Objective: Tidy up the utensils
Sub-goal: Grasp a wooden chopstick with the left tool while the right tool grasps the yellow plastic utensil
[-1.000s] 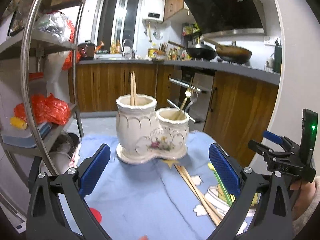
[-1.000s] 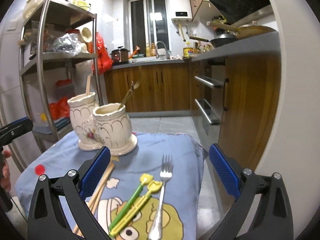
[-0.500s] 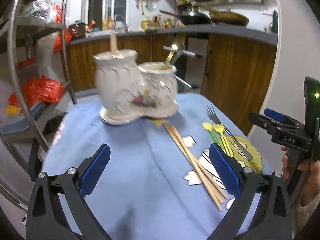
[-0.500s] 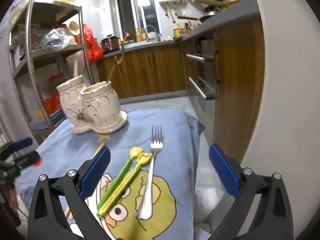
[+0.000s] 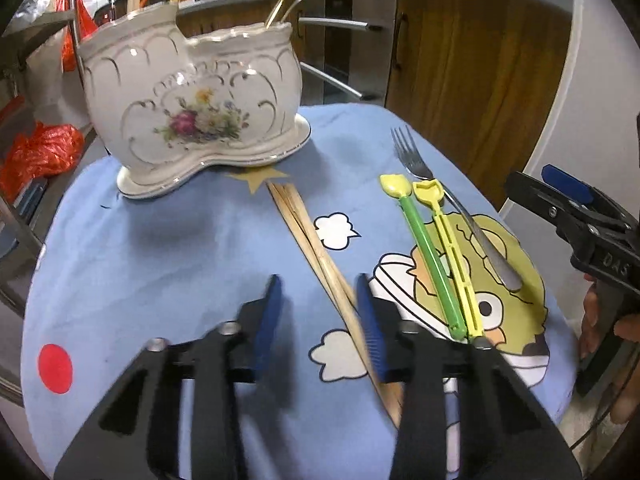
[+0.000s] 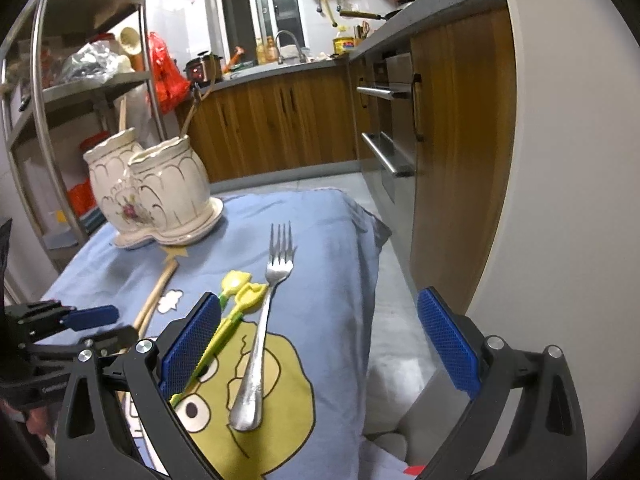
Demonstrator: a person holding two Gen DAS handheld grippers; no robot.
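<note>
A white ceramic two-cup utensil holder stands at the back of the blue cloth, with chopsticks and cutlery in it. A pair of wooden chopsticks lies on the cloth. My left gripper is low over their near end, half closed, the right pad beside them and a gap to the left pad. A green and a yellow plastic utensil and a steel fork lie to the right. My right gripper is open and empty, its left finger over the plastic utensils.
A metal shelf rack stands left of the table. Wooden kitchen cabinets and an oven are to the right and behind. The table's right edge drops to the floor. A red dot marks the cloth at the near left.
My left gripper has dropped low and forward to the chopsticks, and its jaws have narrowed from wide open. The right gripper has moved closer over the fork and plastic utensils.
</note>
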